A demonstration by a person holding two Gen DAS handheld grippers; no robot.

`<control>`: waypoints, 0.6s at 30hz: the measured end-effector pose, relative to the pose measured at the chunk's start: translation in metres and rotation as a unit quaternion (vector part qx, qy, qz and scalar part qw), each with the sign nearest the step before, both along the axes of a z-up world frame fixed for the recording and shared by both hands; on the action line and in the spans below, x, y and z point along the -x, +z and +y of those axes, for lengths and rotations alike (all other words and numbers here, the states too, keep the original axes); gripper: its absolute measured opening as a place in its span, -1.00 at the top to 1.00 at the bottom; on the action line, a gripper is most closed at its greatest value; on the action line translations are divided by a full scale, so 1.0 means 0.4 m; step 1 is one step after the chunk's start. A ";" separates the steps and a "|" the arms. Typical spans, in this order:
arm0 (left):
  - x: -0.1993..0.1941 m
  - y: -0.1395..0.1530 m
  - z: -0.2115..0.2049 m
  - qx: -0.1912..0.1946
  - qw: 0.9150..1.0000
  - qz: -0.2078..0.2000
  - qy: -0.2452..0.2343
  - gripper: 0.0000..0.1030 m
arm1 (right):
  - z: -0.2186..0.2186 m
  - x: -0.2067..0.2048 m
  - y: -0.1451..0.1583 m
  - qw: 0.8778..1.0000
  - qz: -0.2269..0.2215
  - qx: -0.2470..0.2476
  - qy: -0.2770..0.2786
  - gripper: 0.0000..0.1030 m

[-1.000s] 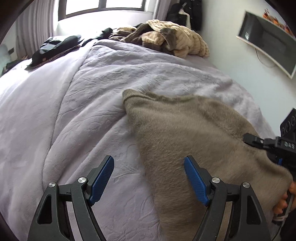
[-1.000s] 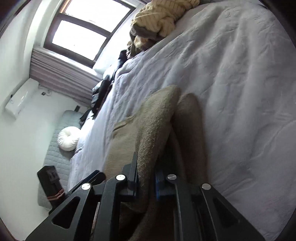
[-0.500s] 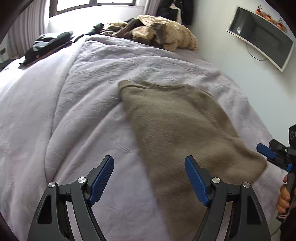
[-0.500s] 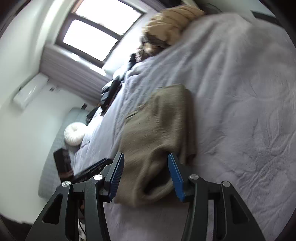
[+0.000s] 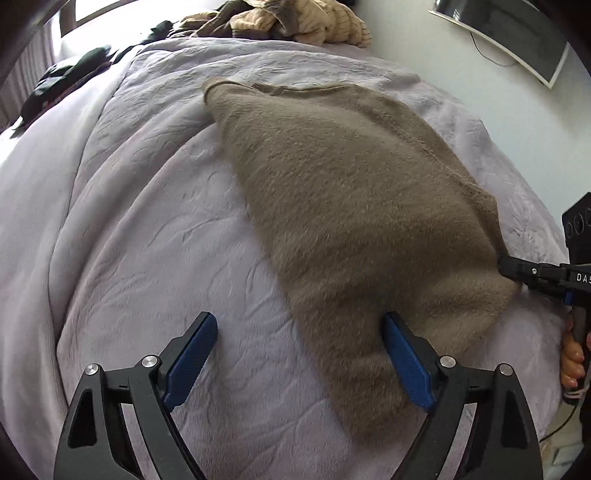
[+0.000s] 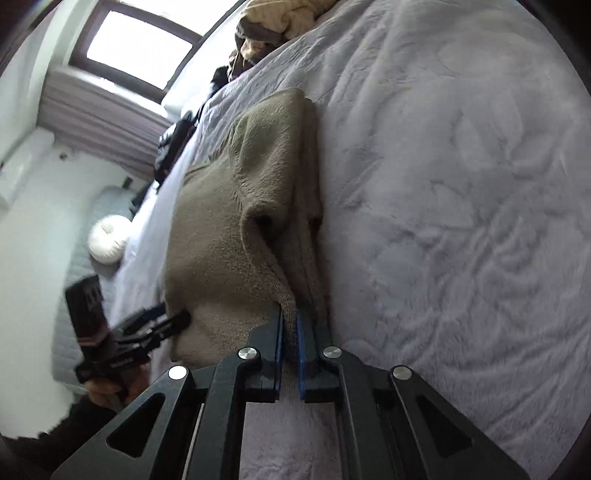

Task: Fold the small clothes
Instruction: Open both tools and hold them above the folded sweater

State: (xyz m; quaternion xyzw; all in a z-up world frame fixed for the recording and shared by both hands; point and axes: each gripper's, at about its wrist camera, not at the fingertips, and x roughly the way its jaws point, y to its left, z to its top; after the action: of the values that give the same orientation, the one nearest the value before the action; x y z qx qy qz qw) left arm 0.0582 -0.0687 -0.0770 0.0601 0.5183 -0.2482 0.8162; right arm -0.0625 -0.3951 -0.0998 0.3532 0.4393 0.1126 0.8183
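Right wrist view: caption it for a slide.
Right claw shut on brown garment's edge, over lilac bedspread.

Fuzzy matt knit sweater (image 5: pixel 354 206), embossed soft plush bedspread (image 5: pixel 147 221), ribbed blue fingers (image 5: pixel 192 354), matt black plastic

A pale lilac embossed bedspread (image 5: pixel 147 229) covers the bed. At its far end lies a heap of cream and brown knitwear (image 5: pixel 295 22), with dark garments (image 5: pixel 70 74) strewn along the far left edge. A curved monitor (image 5: pixel 506 40) hangs on the white wall at the right. Beyond the bed are a window (image 6: pixel 140 48), a grey pleated curtain (image 6: pixel 103 122) and a round white cushion (image 6: pixel 109 238) on a grey quilted mat (image 6: pixel 96 206).
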 end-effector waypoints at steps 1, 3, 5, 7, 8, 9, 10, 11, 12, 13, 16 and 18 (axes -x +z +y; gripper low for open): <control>0.004 0.001 0.001 -0.001 1.000 -0.002 0.001 -0.77 | 0.007 -0.005 0.004 1.000 0.000 0.011 -0.001 0.91; 0.015 0.002 0.004 -0.006 1.000 -0.009 0.004 -0.77 | 0.022 -0.001 0.018 0.999 0.003 0.037 0.001 0.91; 0.030 0.008 0.008 -0.009 1.000 -0.014 0.008 -0.77 | 0.038 -0.008 0.023 0.999 0.004 0.050 -0.004 0.91; 0.044 0.012 0.014 -0.013 1.000 -0.020 0.013 -0.77 | 0.037 0.005 0.036 0.998 0.009 0.064 -0.019 0.86; 0.050 0.014 0.017 -0.015 1.000 -0.021 0.015 -0.77 | 0.034 0.015 0.042 0.997 0.009 0.068 -0.029 0.83; 0.054 0.017 0.020 -0.016 0.999 -0.023 0.018 -0.77 | 0.030 0.027 0.052 0.997 0.007 0.069 -0.043 0.78; 0.059 0.019 0.024 -0.016 0.999 -0.024 0.024 -0.77 | 0.028 0.039 0.064 0.996 0.006 0.072 -0.056 0.77; 0.060 0.021 0.028 -0.016 0.999 -0.024 0.028 -0.77 | 0.027 0.049 0.082 0.994 -0.002 0.083 -0.074 0.77; 0.061 0.021 0.028 -0.015 0.999 -0.023 0.031 -0.77 | 0.026 0.057 0.096 0.993 -0.013 0.086 -0.081 0.73; 0.060 0.019 0.028 -0.014 0.999 -0.021 0.036 -0.77 | 0.027 0.062 0.111 0.992 -0.028 0.086 -0.084 0.72; 0.062 0.020 0.030 -0.013 0.999 -0.017 0.046 -0.77 | 0.049 0.048 0.157 0.993 -0.063 0.081 -0.064 0.72; 0.066 0.022 0.025 -0.017 0.998 -0.018 0.049 -0.77 | 0.077 0.011 0.166 0.993 -0.065 0.085 -0.039 0.72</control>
State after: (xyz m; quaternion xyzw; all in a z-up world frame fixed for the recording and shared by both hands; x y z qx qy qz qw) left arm 0.0318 -0.0586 -0.0684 0.0534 0.5097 -0.1979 0.8356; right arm -0.0670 -0.3643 -0.0333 0.2911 0.3789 0.0657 0.8760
